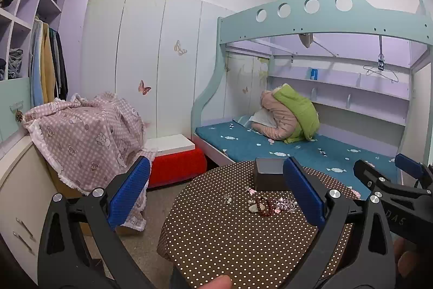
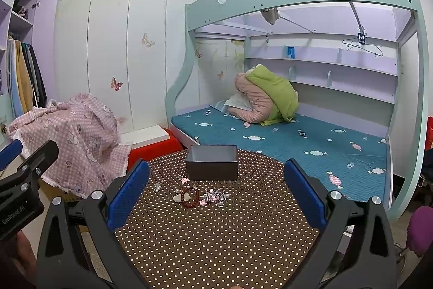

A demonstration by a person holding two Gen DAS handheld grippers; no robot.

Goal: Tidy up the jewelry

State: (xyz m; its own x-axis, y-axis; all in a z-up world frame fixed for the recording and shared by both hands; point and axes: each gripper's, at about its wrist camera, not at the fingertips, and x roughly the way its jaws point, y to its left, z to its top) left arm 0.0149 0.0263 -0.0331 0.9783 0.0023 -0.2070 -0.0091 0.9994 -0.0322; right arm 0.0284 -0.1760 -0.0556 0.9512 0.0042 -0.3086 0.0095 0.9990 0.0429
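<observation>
A small heap of jewelry point(image 2: 199, 195) lies on the brown polka-dot table point(image 2: 216, 240): a dark red bead bracelet point(image 2: 188, 197), pink and silver pieces point(image 2: 215, 195), a pale stone and a small piece point(image 2: 157, 186) apart to the left. Behind it stands an open dark grey box point(image 2: 212, 163). My right gripper point(image 2: 216, 186) is open above the near table, short of the heap. In the left wrist view the heap point(image 1: 266, 203) and box point(image 1: 268, 176) sit ahead; my left gripper point(image 1: 216, 184) is open, holding nothing.
A bunk bed point(image 2: 297, 142) with a teal mattress and bundled jackets stands behind the table. A pink checked cloth point(image 1: 86, 137) covers furniture at left, beside a red stool point(image 1: 176, 167). The right gripper's body point(image 1: 392, 188) shows at the left view's right edge.
</observation>
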